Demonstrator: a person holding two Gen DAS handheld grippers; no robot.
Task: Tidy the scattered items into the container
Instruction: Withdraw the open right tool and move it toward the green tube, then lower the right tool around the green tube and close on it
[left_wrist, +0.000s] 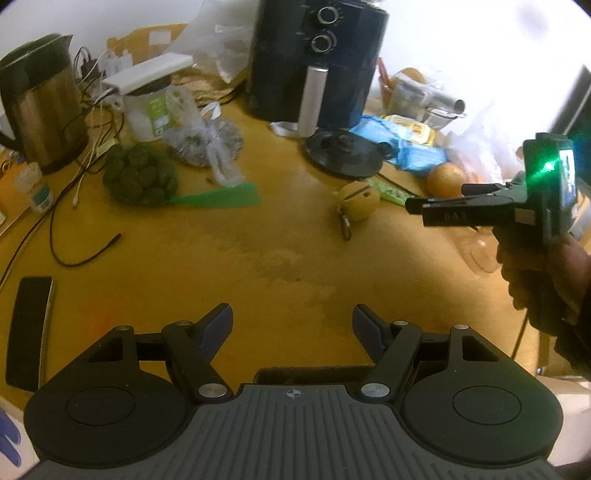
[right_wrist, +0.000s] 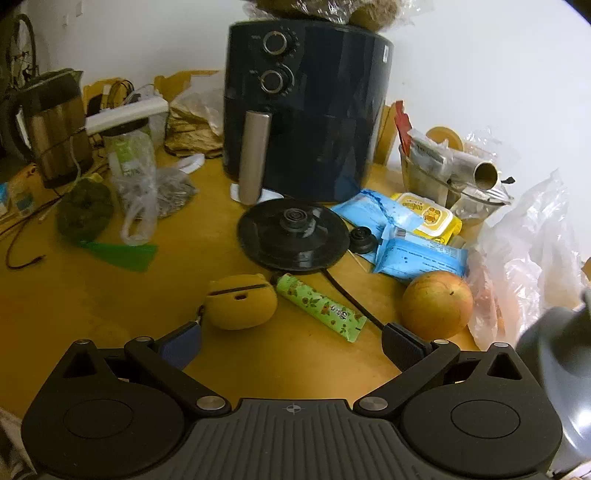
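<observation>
At the bottom of each wrist view your own tool fills the frame, its body cut off by the lower edge. Your left gripper (left_wrist: 292, 330) stands spread with nothing between its fingers, over a bare stretch of the wooden table (left_wrist: 229, 258). Your right gripper (right_wrist: 291, 345) is spread wide too and holds nothing; just above its left fingertip lies one yellow earbud case (right_wrist: 241, 301), and near its right fingertip sits one orange (right_wrist: 437, 303). Between those two lies one green patterned tube (right_wrist: 320, 305), tilted, beside a black cord whose lower end runs toward the right finger. In the left wrist view that same tool enters from the right edge, side-on, with your hand (left_wrist: 543, 288) wrapped round its handle and partly cut off. Further up the right wrist view you have one round black kettle base (right_wrist: 293, 236), two blue wipe packs (right_wrist: 417, 254), one yellow wipe pack (right_wrist: 428, 216), and one dark air fryer (right_wrist: 306, 110) at top centre. At the upper left stands one steel kettle (right_wrist: 55, 125); below it is a net of dark green fruit (left_wrist: 138, 173), too blurred to count. No container for the items can be picked out; a grey blurred shape at the right wrist view's lower right cannot be identified.
</observation>
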